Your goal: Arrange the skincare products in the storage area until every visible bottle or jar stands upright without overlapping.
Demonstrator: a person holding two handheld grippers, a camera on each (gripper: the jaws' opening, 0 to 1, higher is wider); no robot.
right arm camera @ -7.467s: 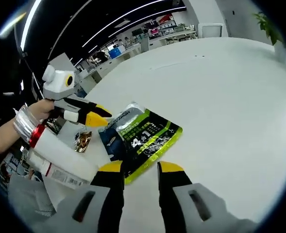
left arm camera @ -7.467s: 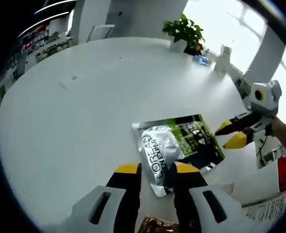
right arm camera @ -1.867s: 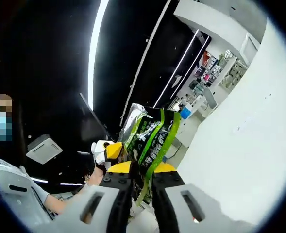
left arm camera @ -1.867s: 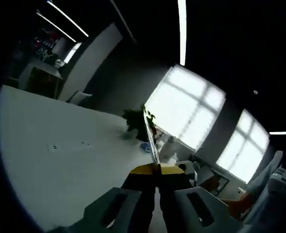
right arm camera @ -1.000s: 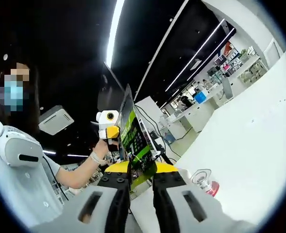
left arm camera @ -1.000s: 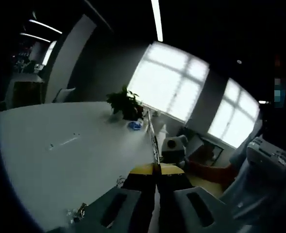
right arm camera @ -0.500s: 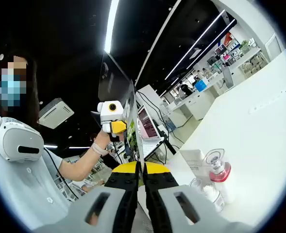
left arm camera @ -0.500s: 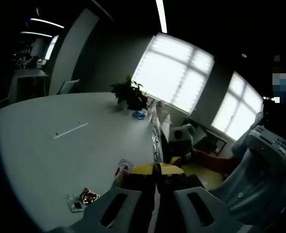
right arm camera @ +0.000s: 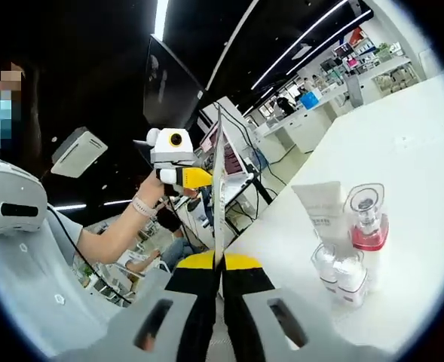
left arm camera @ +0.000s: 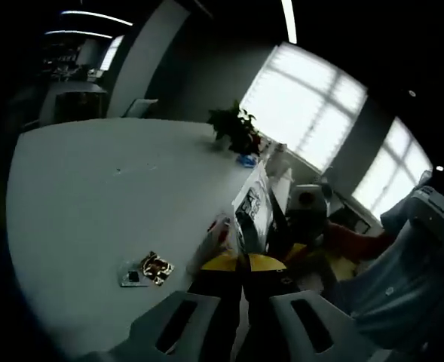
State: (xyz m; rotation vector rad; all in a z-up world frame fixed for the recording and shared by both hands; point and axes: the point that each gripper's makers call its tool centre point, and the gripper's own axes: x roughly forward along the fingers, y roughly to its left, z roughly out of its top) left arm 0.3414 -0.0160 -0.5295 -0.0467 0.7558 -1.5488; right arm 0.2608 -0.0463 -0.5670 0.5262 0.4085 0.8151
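Note:
A flat green-and-silver skincare pouch (left arm camera: pixel 255 215) is held up above the white table (left arm camera: pixel 93 188), with my left gripper (left arm camera: pixel 244 262) shut on its lower edge. In the right gripper view the same pouch (right arm camera: pixel 218 181) shows edge-on as a thin vertical strip, and my right gripper (right arm camera: pixel 221 261) is shut on its bottom edge. There the left gripper (right arm camera: pixel 197 178) pinches the pouch's far edge with its yellow tips. A white tube (right arm camera: pixel 323 212), a clear bottle with a pink collar (right arm camera: pixel 368 226) and two small clear jars (right arm camera: pixel 336 265) stand upright close together on the table.
Two small sachets (left arm camera: pixel 146 269) lie flat on the table left of my left jaws. A potted plant (left arm camera: pixel 235 130) stands at the table's far edge. A person in a grey top (right arm camera: pixel 26 249) holds the grippers; a sleeve (left arm camera: pixel 410 264) shows at the right.
Both views have tilted down toward the table. The pouch has turned, showing its face in the left gripper view. The bottles and sachets sit larger and nearer in frame.

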